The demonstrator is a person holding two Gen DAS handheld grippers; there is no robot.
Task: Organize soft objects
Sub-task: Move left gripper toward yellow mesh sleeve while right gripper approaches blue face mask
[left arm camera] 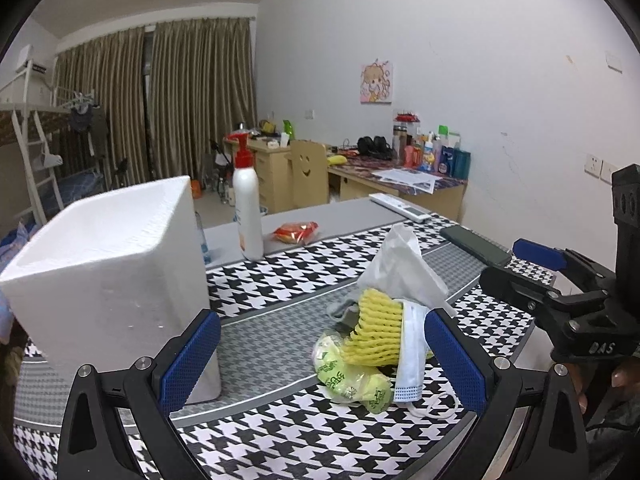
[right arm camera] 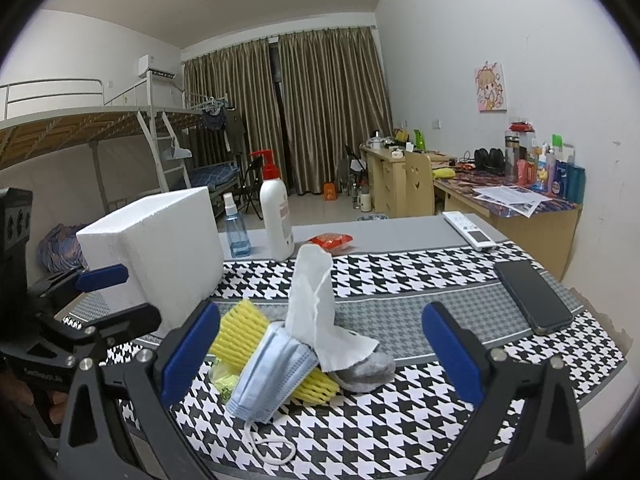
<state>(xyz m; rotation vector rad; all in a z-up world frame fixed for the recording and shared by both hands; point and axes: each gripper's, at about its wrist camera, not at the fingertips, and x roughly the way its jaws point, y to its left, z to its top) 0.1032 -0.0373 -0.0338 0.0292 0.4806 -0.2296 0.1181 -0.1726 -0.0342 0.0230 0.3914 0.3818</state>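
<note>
A pile of soft things lies on the houndstooth tablecloth: a white tissue, a yellow foam net, a pale blue face mask, a green-yellow plastic bag and a grey sock. A white foam box stands to the left of the pile. My left gripper is open, just in front of the pile. My right gripper is open, with the pile between its fingers and a little ahead. Each gripper shows in the other's view, the right one and the left one.
A white pump bottle, a small blue spray bottle and a red snack packet stand behind the pile. A dark phone and a white remote lie at the right. Desks, a chair and a bunk bed stand beyond the table.
</note>
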